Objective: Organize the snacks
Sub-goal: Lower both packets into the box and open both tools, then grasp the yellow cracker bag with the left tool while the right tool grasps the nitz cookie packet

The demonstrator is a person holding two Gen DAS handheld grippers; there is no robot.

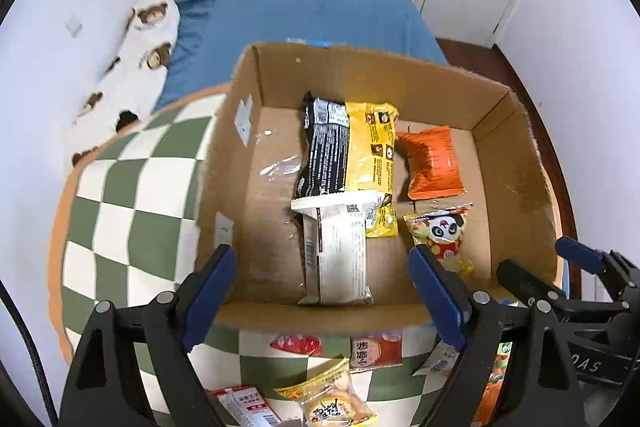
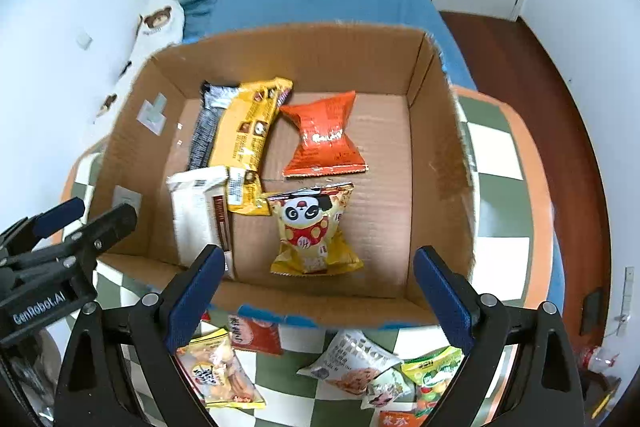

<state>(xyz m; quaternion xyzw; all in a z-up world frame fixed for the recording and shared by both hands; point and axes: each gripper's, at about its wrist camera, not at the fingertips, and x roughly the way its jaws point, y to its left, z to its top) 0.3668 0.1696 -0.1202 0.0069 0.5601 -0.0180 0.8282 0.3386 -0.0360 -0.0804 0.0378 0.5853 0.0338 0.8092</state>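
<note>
An open cardboard box [image 1: 352, 67] [image 2: 304, 43] sits on a green-and-white checkered mat. Inside lie a black packet [image 1: 324, 147] [image 2: 206, 131], a yellow packet [image 1: 372, 155] [image 2: 248, 131], a white packet [image 1: 340, 251] [image 2: 198, 215], an orange packet [image 1: 434, 163] [image 2: 328, 139] and a panda packet [image 1: 442, 231] [image 2: 312, 231]. My left gripper [image 1: 322, 291] is open and empty over the box's near wall. My right gripper [image 2: 318, 287] is open and empty over the near wall; it also shows in the left wrist view [image 1: 560, 267]. The left gripper shows in the right wrist view [image 2: 80, 215].
Several loose snack packets lie on the mat [image 1: 132, 211] [image 2: 500, 155] in front of the box, among them a red one [image 1: 376, 349] [image 2: 256, 335], a yellow biscuit pack [image 1: 332, 401] [image 2: 216, 371] and a white one [image 2: 352, 359]. A blue bed [image 1: 304, 15] and bear pillow [image 1: 132, 67] lie behind.
</note>
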